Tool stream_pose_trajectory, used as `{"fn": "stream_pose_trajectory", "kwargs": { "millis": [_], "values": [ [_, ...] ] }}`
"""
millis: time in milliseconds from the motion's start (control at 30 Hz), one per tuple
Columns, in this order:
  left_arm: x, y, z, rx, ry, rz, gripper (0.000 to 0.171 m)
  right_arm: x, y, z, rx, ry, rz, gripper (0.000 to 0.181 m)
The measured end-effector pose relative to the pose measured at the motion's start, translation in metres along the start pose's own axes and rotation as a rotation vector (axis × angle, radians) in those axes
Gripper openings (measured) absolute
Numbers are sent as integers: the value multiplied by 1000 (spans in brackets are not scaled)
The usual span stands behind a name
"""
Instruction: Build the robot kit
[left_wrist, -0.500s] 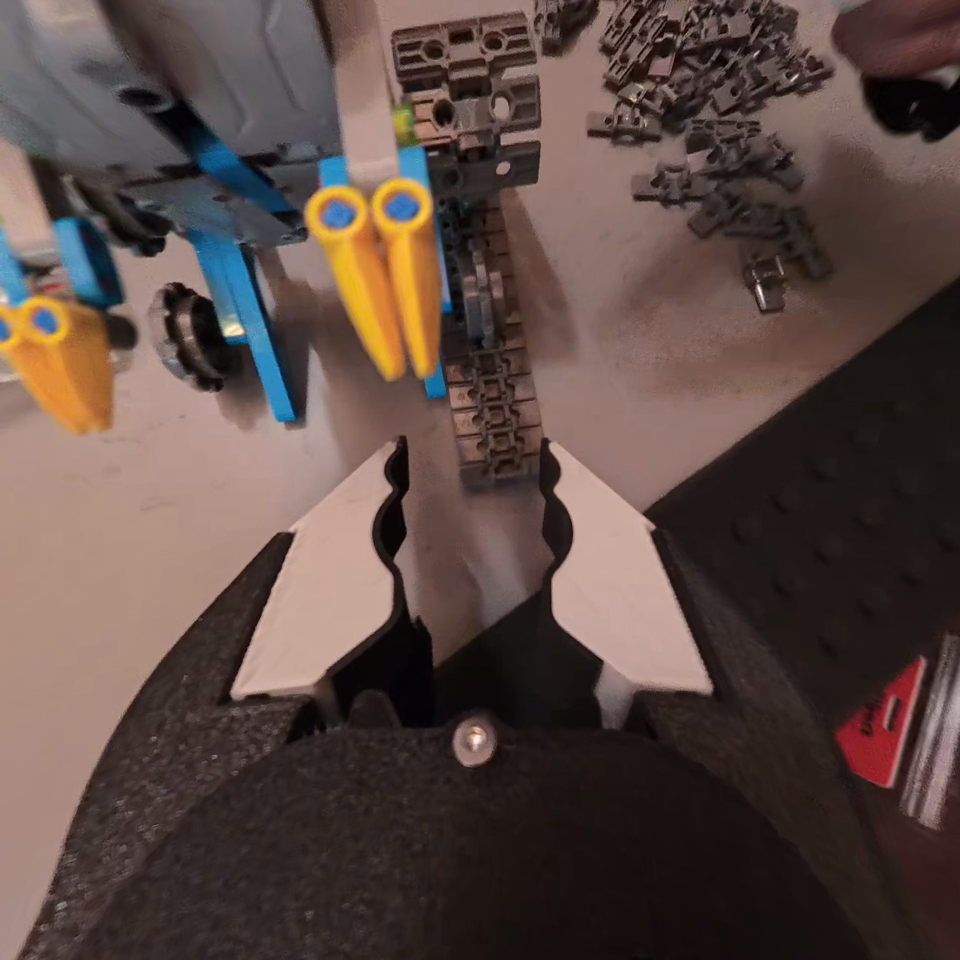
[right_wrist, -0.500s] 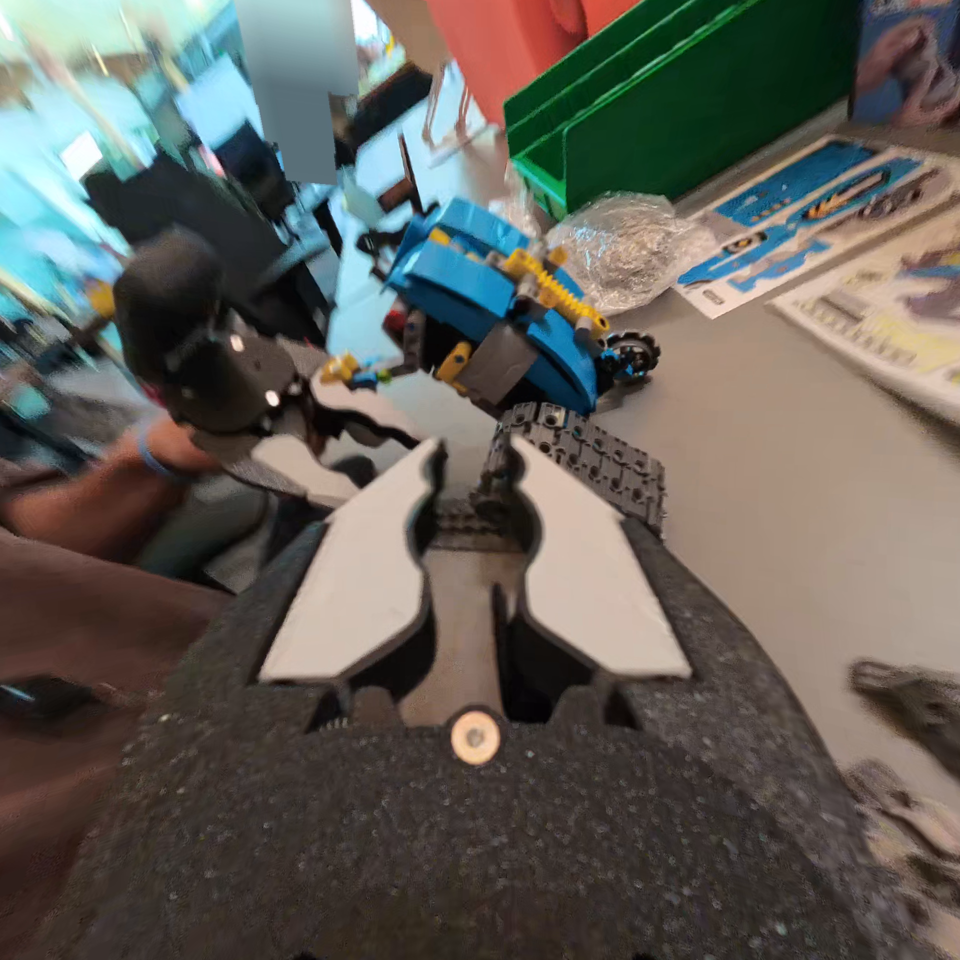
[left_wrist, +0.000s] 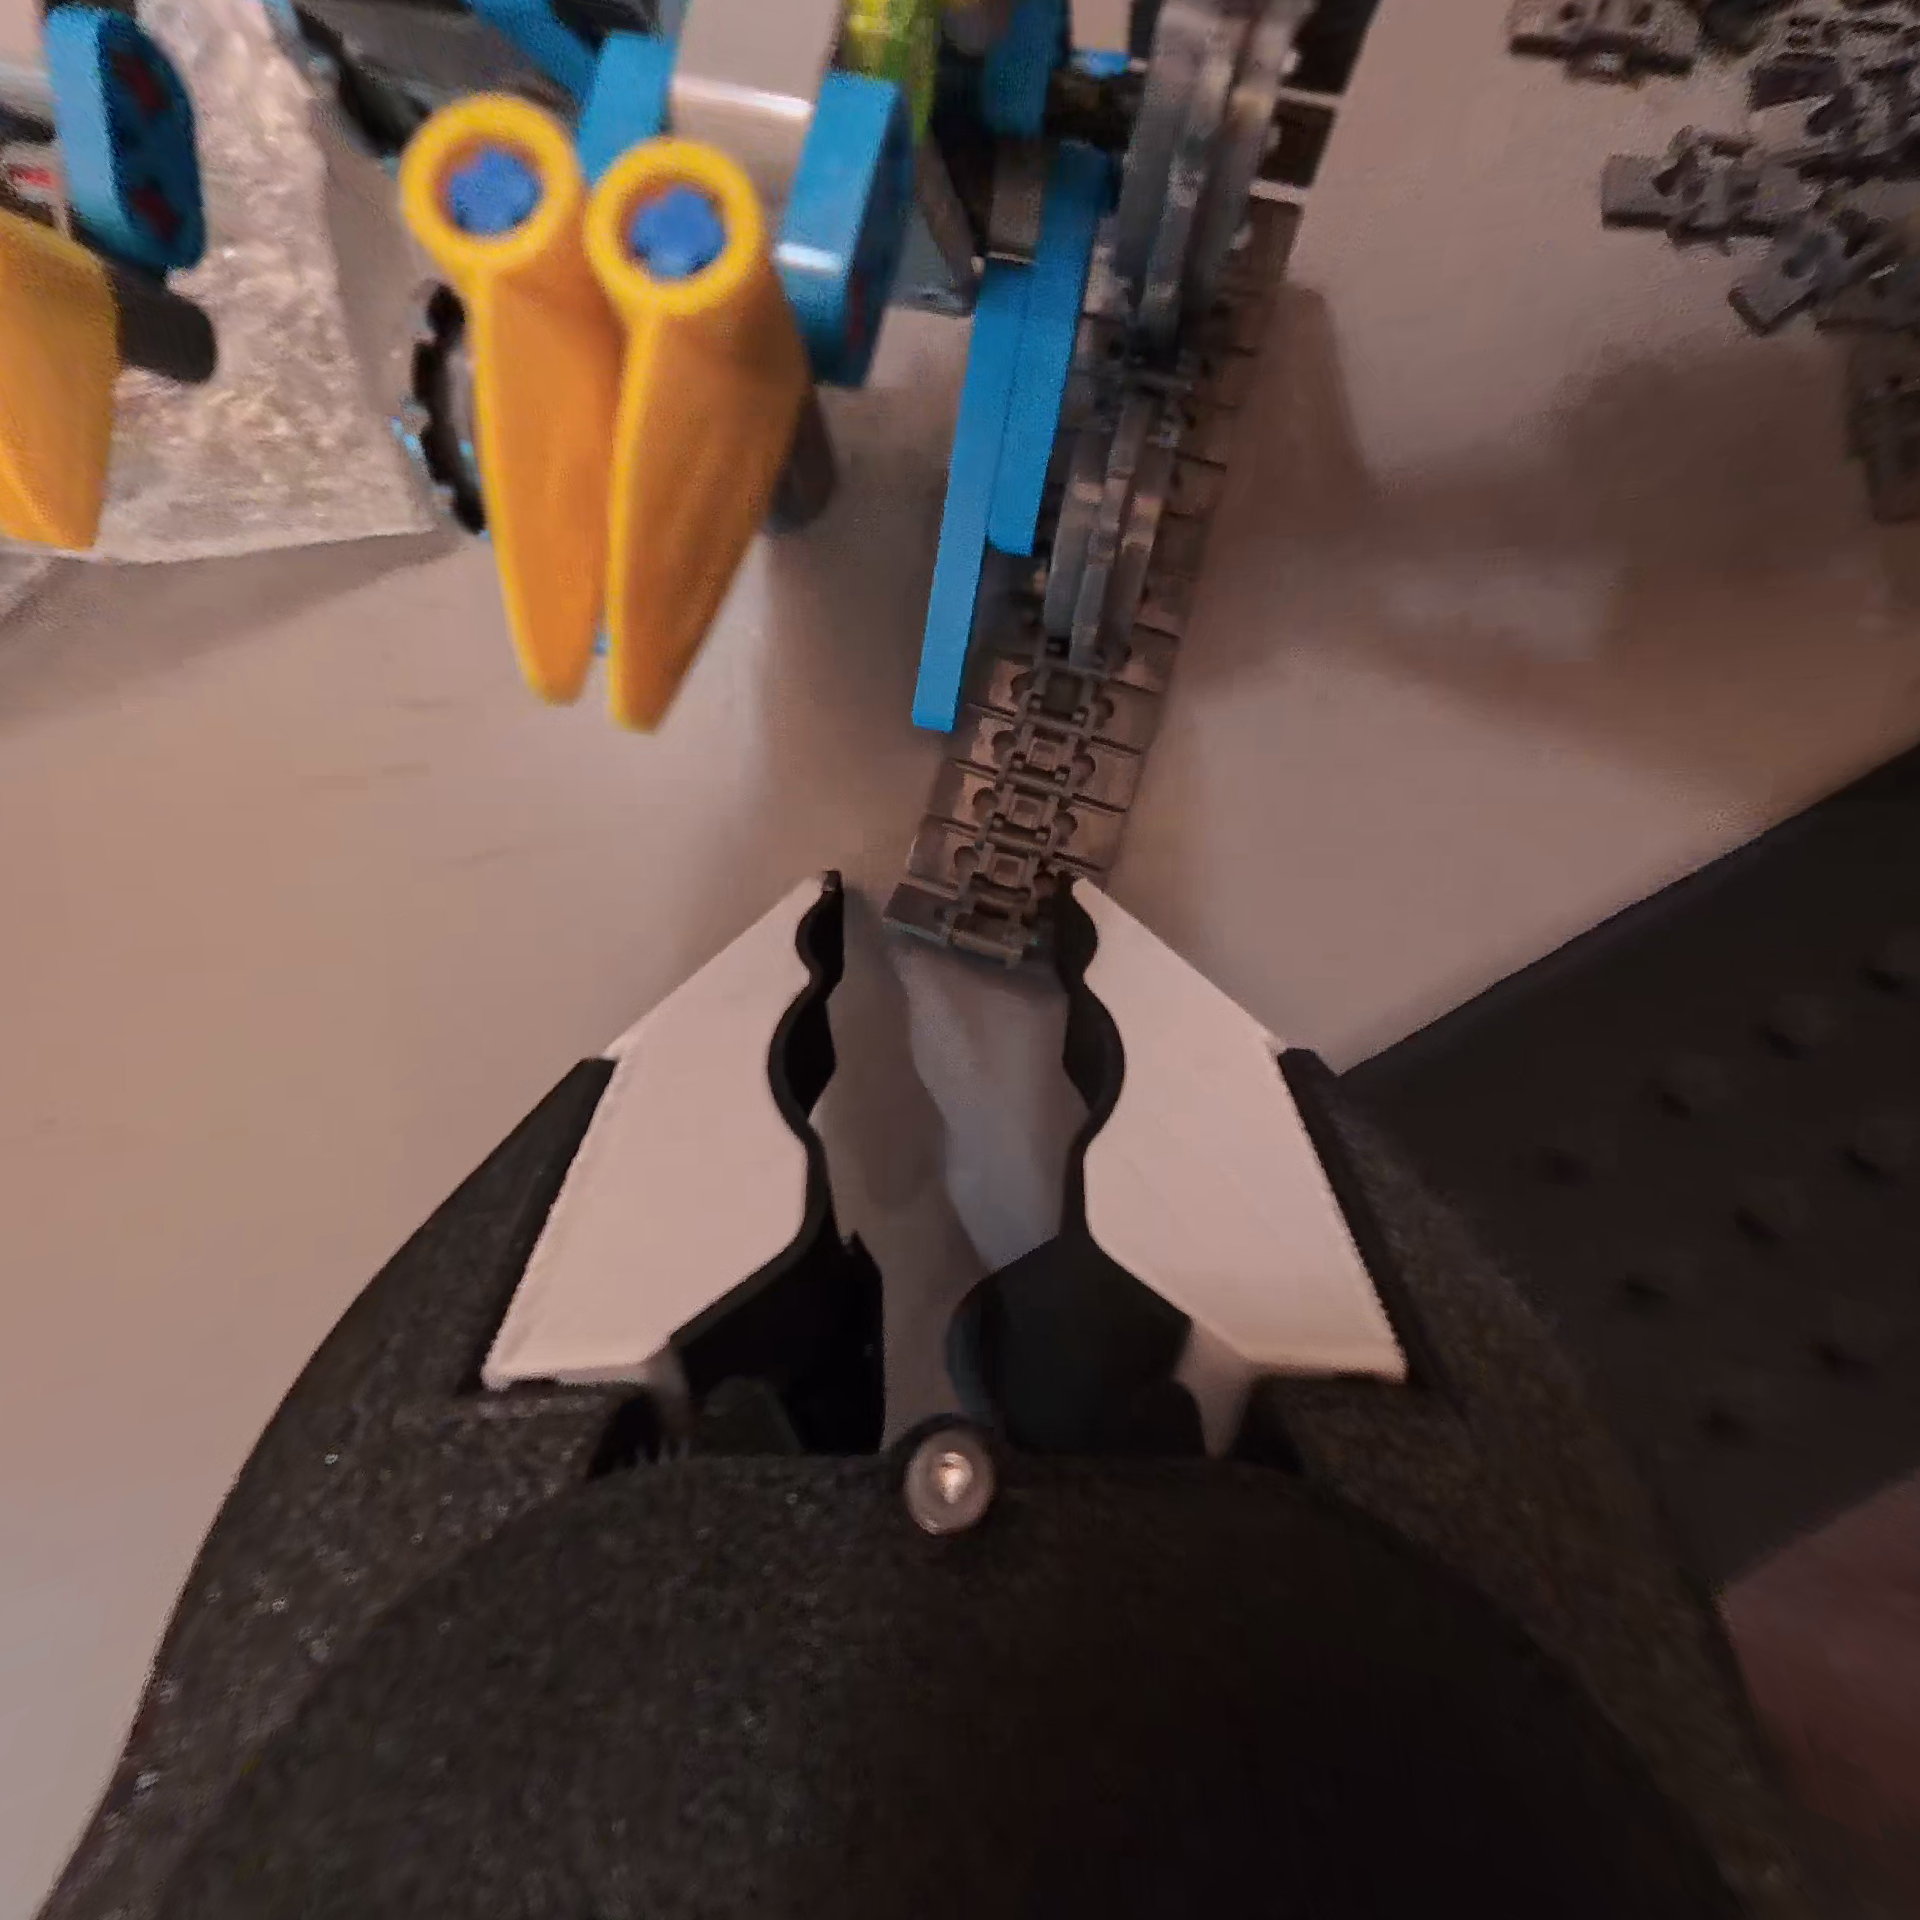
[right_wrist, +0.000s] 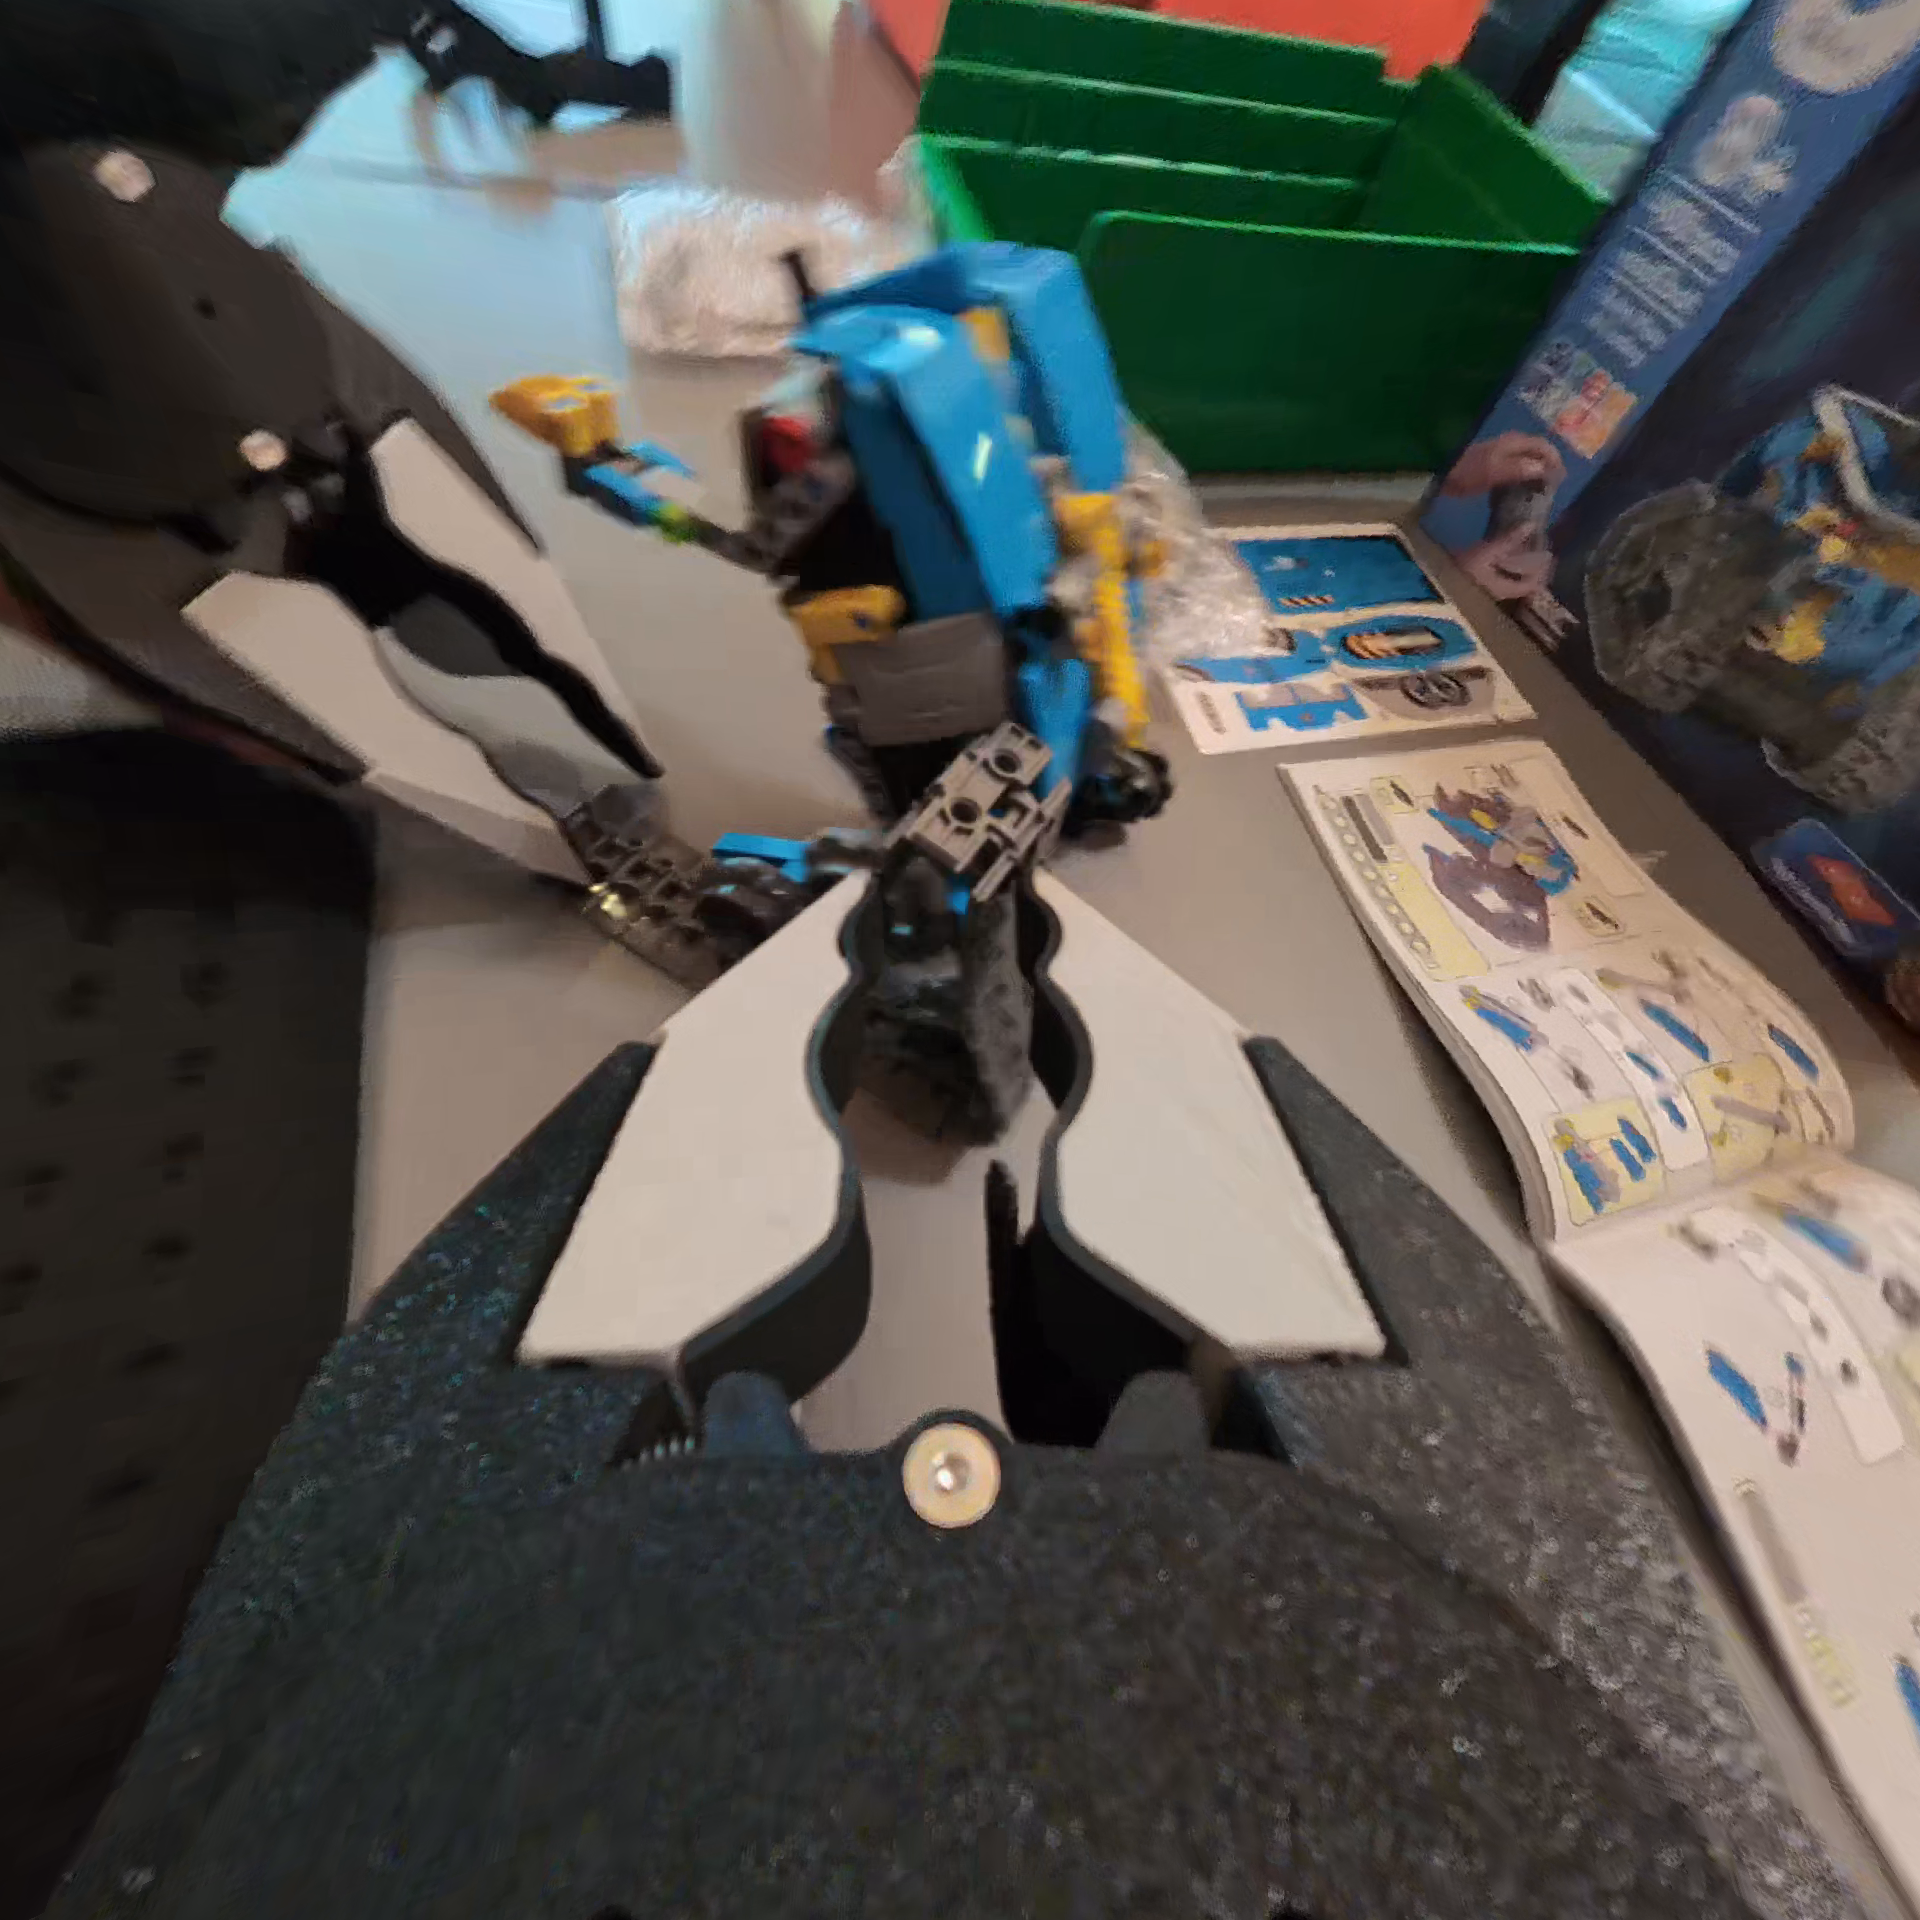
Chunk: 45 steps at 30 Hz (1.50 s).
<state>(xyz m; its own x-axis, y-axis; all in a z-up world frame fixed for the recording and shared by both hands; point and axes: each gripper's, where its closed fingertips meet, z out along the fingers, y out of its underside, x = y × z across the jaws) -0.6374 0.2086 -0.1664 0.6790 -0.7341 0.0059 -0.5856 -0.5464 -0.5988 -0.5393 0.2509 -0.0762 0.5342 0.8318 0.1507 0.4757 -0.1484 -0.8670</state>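
The left gripper (left_wrist: 951, 899) has its fingers spread, the near end of a grey linked plastic track strip (left_wrist: 1039, 800) sitting just at their tips, apparently not pinched. The strip's long axis runs from centre frame toward the upper right, straight ahead of the fingers, up into a blue and yellow brick-built model (left_wrist: 644, 343) standing on the pale bench (left_wrist: 312, 883). In the right wrist view, the right gripper (right_wrist: 951, 914) has its fingers closed around a dark grey block-and-track end of the model (right_wrist: 961, 831) at centre frame. A green plastic bin (right_wrist: 1247, 312) stands at upper right, and an open instruction booklet (right_wrist: 1558, 987) lies at right.
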Motion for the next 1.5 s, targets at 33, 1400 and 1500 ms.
{"fn": "stream_pose_trajectory", "kwargs": {
  "millis": [33,1400,1500],
  "values": [
    [-4,2,-1,-2,-1,-3,41,11,3,-3,0,24,70,22],
    [-39,-126,-55,153,170,303,87,68,119,-20,-497,-468,-117,29],
    [-40,-121,-58,116,164,327,86,63,123,-12,-476,-437,-179,28]
  ]
}}
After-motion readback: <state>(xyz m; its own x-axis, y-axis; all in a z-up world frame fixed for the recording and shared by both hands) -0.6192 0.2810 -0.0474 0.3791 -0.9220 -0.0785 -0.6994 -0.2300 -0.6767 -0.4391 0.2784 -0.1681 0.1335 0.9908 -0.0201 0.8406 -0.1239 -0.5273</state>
